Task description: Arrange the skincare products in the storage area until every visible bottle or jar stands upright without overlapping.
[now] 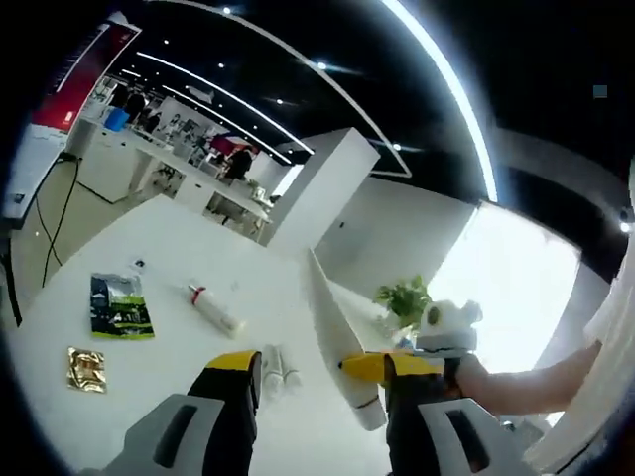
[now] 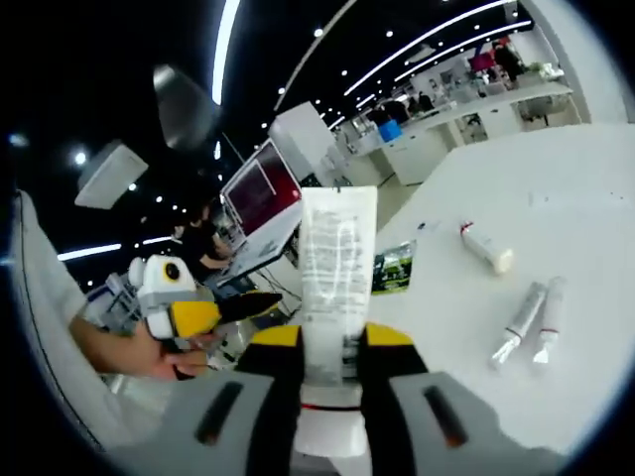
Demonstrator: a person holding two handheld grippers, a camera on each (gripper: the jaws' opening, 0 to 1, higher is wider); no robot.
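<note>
We find the right gripper clamped on a white tube raised above the table, the left gripper open and empty, while three tubes lie flat, so we judge most standing-up work outstanding.

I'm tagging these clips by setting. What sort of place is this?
Probably an open-plan office or lab hall: long white ceiling light strips, rows of white desks behind, and a red-screened monitor. The work happens on a large white table.
</note>
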